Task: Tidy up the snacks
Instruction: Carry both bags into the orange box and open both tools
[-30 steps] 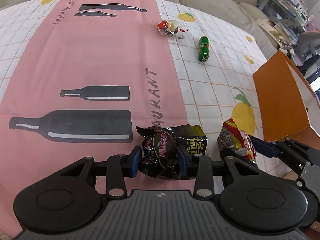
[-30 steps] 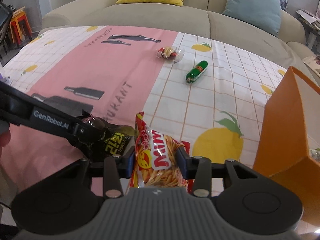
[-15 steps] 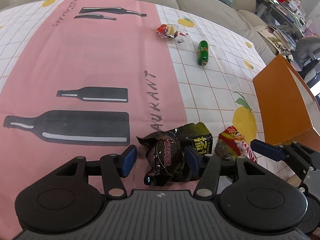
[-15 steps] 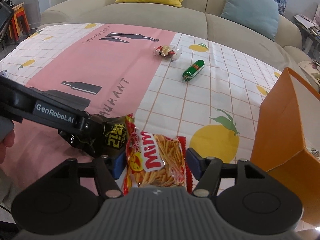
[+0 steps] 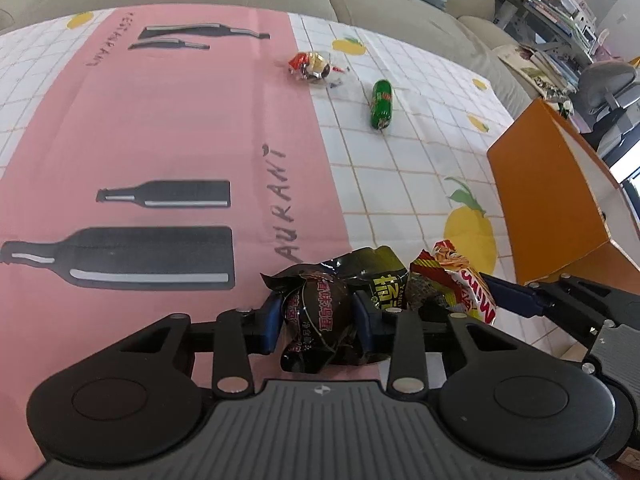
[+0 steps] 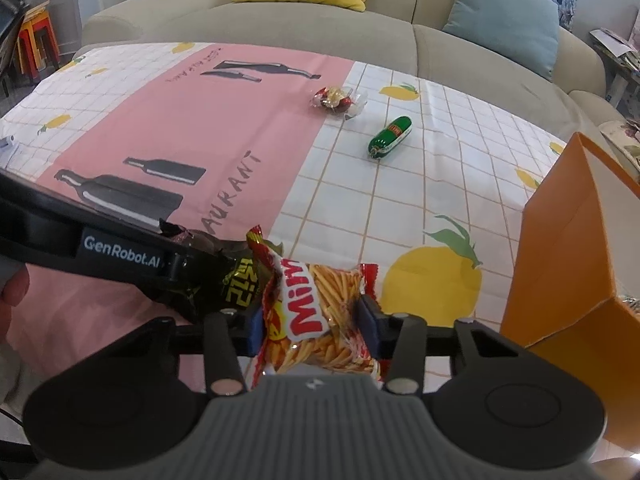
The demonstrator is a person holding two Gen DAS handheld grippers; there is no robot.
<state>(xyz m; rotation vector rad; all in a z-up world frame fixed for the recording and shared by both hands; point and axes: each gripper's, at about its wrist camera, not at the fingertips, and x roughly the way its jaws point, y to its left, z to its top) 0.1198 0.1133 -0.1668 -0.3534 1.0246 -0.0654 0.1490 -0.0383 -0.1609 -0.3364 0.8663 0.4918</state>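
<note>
Both my jaws are closing, left gripper [image 5: 316, 318] squeezing the dark snack packet [image 5: 320, 312], right gripper [image 6: 312, 326] the Mimi fries bag [image 6: 320, 316]; candy bag [image 6: 338, 98] and green sausage [image 6: 390, 138] at twelve o'clock await the orange box [image 6: 572, 248].

R claw [image 6: 314, 326] closing, blue pads pressing a red-yellow Mimi fries pack [image 6: 320, 316]. L claw [image 6: 192, 276] just beside it, on a dark snack pack [image 6: 240, 284]. Farther on the bench cloth [image 6: 400, 208]: green sausage [image 6: 390, 138], candy bag [image 6: 338, 98]. Orange bag [image 6: 568, 248] stands at right.
</note>
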